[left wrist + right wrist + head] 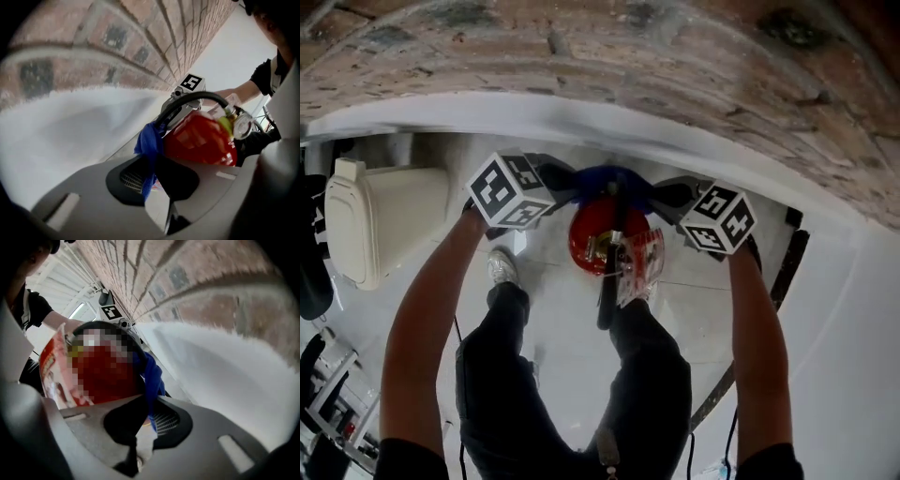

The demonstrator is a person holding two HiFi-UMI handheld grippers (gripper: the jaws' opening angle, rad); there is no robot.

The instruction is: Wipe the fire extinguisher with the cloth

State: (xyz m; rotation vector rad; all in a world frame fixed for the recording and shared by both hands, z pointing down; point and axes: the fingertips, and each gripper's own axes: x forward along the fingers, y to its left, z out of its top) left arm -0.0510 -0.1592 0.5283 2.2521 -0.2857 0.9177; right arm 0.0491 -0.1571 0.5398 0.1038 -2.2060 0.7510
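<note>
A red fire extinguisher [598,236] stands on the white floor between the person's feet, its black hose [607,295] hanging down the front. A blue cloth [609,178] is stretched round its far side, next to the wall. My left gripper [558,190] is shut on the cloth's left end and my right gripper [667,195] on its right end. The left gripper view has the cloth [149,140] pinched between the jaws, beside the red cylinder [201,140]. Likewise, in the right gripper view the cloth [152,376] runs into the closed jaws next to the extinguisher [51,366].
A brick wall [609,56] with a white base band [581,117] runs just behind the extinguisher. A white plastic container [380,220] sits at the left. A black strip [787,267] lies on the floor at the right. The person's legs [581,375] fill the near floor.
</note>
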